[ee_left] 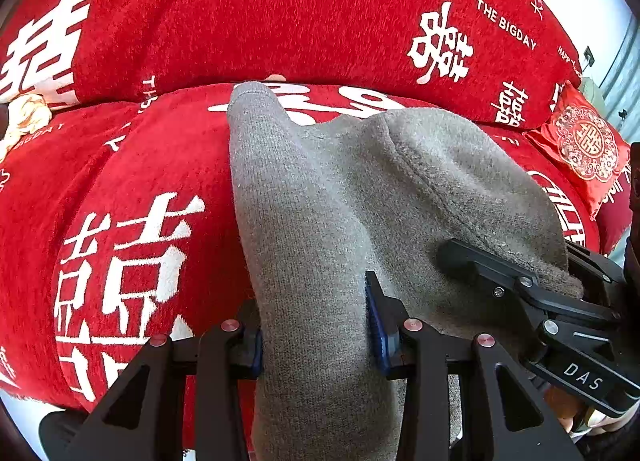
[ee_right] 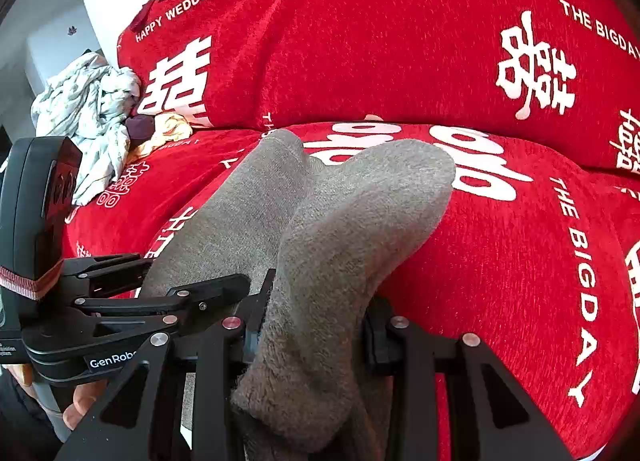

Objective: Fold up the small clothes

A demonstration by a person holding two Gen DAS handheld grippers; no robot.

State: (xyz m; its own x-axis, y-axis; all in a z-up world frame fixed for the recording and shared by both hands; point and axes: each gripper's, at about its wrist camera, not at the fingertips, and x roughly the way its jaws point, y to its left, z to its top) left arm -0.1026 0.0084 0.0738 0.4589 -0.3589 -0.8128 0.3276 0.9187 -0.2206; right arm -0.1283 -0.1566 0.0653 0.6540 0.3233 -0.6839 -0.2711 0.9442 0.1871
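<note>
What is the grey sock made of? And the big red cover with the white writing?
The grey sock looks like soft knitted fabric, maybe cotton or wool: fine knit rows show outside, and its turned-out part is fuzzy. The red cover looks like a plush, chenille-like cloth: a short nubbly pile, matte, with white characters woven or printed in.

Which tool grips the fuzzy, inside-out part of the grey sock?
The right tool; its part of the grey sock is fleecy. The left tool holds smooth knit.

A: Where are the two grippers?

B: Side by side above the red sofa cover [ee_left: 168, 41]. The left gripper [ee_left: 316, 341] and right gripper [ee_right: 312, 337] each pinch gray cloth.
</note>
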